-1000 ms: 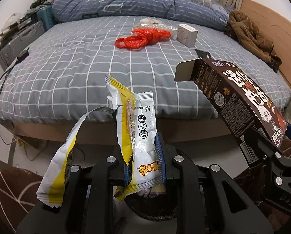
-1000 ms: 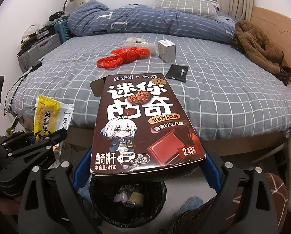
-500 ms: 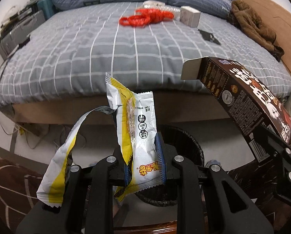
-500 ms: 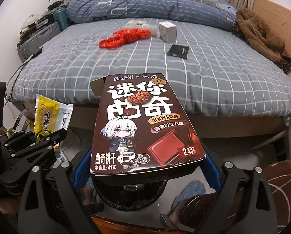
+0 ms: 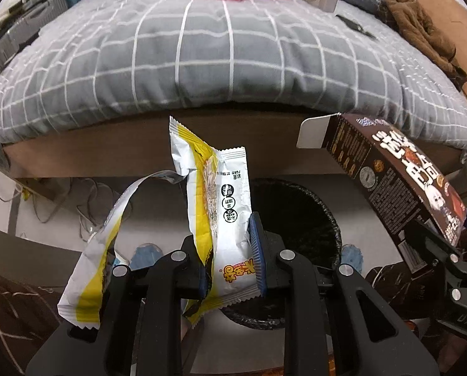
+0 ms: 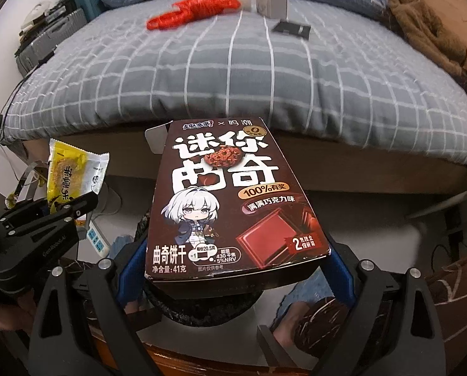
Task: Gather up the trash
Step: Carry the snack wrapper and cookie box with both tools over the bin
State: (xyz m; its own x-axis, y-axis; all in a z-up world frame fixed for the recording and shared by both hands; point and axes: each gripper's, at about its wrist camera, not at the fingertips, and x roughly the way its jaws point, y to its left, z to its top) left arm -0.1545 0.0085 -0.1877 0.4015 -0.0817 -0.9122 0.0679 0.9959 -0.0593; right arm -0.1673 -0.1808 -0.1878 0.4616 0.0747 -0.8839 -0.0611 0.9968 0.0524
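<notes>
My left gripper (image 5: 230,263) is shut on a torn white and yellow snack wrapper (image 5: 225,206), whose loose strip (image 5: 98,250) curls down to the left. Under it on the floor stands a round bin with a black liner (image 5: 299,216). My right gripper (image 6: 230,269) is shut on a dark brown cookie box (image 6: 230,206) with its far flap open. The box hides most of the bin (image 6: 199,310) below it. Seen from the right wrist, the left gripper (image 6: 61,206) holds the wrapper (image 6: 73,172) at the left; seen from the left wrist, the box (image 5: 396,172) hangs at the right.
A bed with a grey checked cover (image 5: 227,62) fills the far side; on it lie a red plastic bag (image 6: 192,11), a small white box (image 6: 271,0), a flat black packet (image 6: 291,28) and a brown coat (image 6: 427,37). A power strip (image 6: 95,235) and slippers lie on the floor.
Both grippers have sunk and tipped downward, so the bed slid up in both views and the bin rose into sight beneath them. Each still holds its item.
</notes>
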